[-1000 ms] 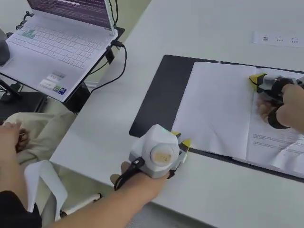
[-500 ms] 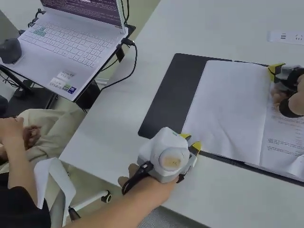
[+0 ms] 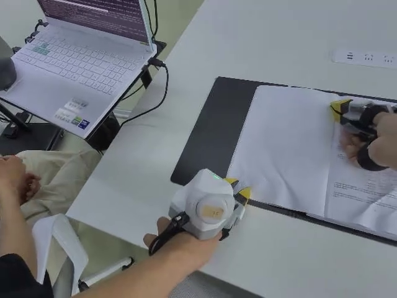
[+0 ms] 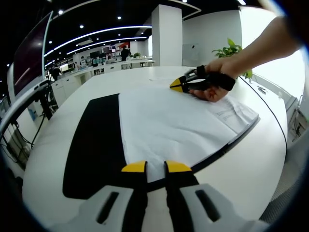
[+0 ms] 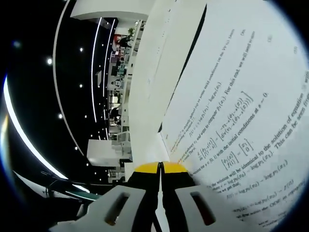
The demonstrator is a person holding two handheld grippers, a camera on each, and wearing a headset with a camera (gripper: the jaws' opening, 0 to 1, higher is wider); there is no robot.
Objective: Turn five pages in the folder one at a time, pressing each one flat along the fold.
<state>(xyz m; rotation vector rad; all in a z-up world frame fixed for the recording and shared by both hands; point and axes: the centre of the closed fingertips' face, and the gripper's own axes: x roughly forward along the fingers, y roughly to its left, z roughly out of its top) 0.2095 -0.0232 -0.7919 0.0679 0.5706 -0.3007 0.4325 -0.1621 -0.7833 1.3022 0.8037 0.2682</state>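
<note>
A black folder point(image 3: 205, 143) lies open on the white table. Its left page point(image 3: 285, 143) is blank and its right page point(image 3: 363, 192) is printed. My right gripper point(image 3: 338, 108) is shut, with its yellow tips down on the fold near the folder's far edge. In the right gripper view its tips point(image 5: 160, 167) touch the crease between the blank sheet point(image 5: 152, 87) and the printed page point(image 5: 241, 121). My left gripper point(image 3: 238, 187) sits at the blank page's near corner. Its jaws point(image 4: 155, 167) stand a narrow gap apart over the edge of the page point(image 4: 164, 121), holding nothing.
An open laptop point(image 3: 80, 56) stands on a stand beyond the table's left edge, with a cable point(image 3: 158, 87) running down from it. A white power strip point(image 3: 366, 58) lies at the far right. A seated person's lap and hand point(image 3: 15, 180) are at the lower left.
The head camera swung right and then back. Both grippers keep nearly the same places on the folder. The right one stays shut on the fold.
</note>
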